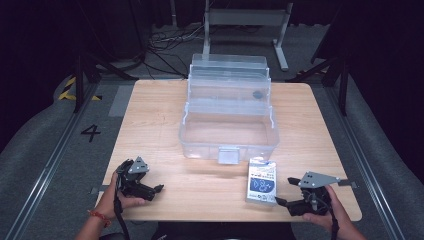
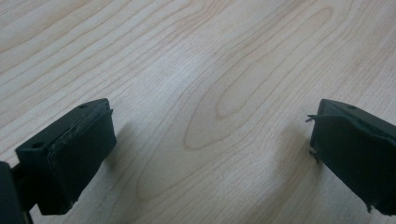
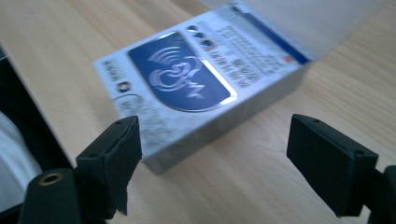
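Here, the right tongs [image 3: 212,161] are gaping wide and empty just beside the small blue-and-white box [image 1: 262,181] lying flat on the surface [image 1: 150,125] — the left tongs [image 2: 210,154], equally open, are hovering over bare wood.

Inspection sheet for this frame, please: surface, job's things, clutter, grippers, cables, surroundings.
Surface: light wooden table, bare grain.
Job's things: blue-and-white box lying flat near the front edge; clear plastic case behind it, lid open.
Clutter: nothing seen.
Grippers: left gripper open over bare wood; right gripper open, jaws facing the box, not touching it.
Cables: cords on the floor beyond the table.
Surroundings: grey floor marked 4, dark curtains, metal stand.
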### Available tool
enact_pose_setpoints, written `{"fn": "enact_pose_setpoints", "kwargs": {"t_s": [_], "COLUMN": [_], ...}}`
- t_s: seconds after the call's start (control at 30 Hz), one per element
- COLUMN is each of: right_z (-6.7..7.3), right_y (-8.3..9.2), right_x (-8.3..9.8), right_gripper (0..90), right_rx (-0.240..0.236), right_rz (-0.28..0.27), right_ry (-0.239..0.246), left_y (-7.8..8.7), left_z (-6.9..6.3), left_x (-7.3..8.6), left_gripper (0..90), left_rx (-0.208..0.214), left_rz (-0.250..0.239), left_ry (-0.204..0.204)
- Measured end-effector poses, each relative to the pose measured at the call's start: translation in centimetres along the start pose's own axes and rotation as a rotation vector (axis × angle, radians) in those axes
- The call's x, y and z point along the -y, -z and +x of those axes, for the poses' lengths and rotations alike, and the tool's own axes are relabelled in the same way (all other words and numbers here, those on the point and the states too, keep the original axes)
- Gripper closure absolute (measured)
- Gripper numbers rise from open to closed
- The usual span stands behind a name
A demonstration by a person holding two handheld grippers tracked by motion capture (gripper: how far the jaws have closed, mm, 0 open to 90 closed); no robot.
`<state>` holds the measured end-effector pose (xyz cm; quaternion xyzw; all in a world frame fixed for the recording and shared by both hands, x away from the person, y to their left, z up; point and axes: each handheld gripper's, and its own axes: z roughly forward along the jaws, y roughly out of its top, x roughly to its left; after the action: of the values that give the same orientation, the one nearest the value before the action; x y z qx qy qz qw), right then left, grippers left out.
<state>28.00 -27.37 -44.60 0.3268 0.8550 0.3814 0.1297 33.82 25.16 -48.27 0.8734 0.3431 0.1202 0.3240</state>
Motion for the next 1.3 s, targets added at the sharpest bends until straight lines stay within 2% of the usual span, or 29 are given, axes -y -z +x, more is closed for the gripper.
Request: {"fn": "enact_pose_setpoints", "kwargs": {"t_s": [0.03, 0.07, 0.13, 0.2, 0.23, 0.4, 0.57, 0.7, 0.77, 0.9, 1.13, 1.23, 1.3], "right_z": [0.3, 0.8, 1.3, 1.5, 1.4, 0.3, -1.1, -1.6, -1.7, -2.0, -3.2, -3.6, -3.6], "right_y": [-0.2, -0.5, -1.0, -1.5, -1.6, -1.6, -0.9, -0.9, -0.9, -0.7, 0.2, 0.5, 1.0], "right_x": [0.0, 0.0, 0.2, 0.3, 0.4, 1.0, 1.6, 1.7, 1.7, 2.1, 3.0, 3.2, 3.2], "right_gripper": [17.7, 17.6, 17.9, 19.1, 19.6, 19.5, 17.4, 15.9, 16.0, 15.9, 16.6, 17.7, 19.7], "right_rx": [-0.008, -0.008, -0.017, 0.008, 0.015, 0.029, 0.075, 0.076, 0.084, 0.093, 0.144, 0.144, 0.127], "right_rz": [0.006, 0.015, 0.026, 0.048, 0.053, 0.066, 0.067, 0.081, 0.094, 0.11, 0.129, 0.129, 0.102], "right_ry": [0.013, 0.045, 0.06, 0.09, 0.09, 0.062, 0.015, 0.01, 0.024, 0.002, -0.035, -0.049, -0.078], "left_y": [0.0, 0.0, 0.0, 0.0, 0.0, 0.0, 0.0, 0.0, -0.1, -0.2, -0.3, -0.3, -0.3], "left_z": [0.0, 0.0, 0.0, -0.1, -0.1, 0.0, -0.1, -0.1, -0.2, -0.4, -0.6, -0.7, -0.8], "left_x": [0.0, 0.0, 0.0, 0.1, 0.1, 0.1, 0.1, 0.0, 0.0, -0.1, -0.2, -0.3, -0.3], "left_gripper": [0.6, 0.6, 0.6, 0.6, 0.6, 0.6, 0.7, 0.7, 0.8, 0.8, 0.8, 0.8, 0.7], "left_rx": [0.003, 0.005, 0.005, -0.004, -0.004, -0.002, -0.004, -0.006, -0.003, 0.002, 0.012, 0.009, 0.014], "left_rz": [-0.002, -0.004, -0.007, -0.006, -0.006, -0.008, -0.011, -0.01, -0.008, -0.007, -0.004, -0.002, 0.0], "left_ry": [0.001, 0.001, 0.003, 0.003, 0.003, 0.002, 0.003, 0.002, 0.005, -0.001, -0.009, -0.014, -0.006]}}
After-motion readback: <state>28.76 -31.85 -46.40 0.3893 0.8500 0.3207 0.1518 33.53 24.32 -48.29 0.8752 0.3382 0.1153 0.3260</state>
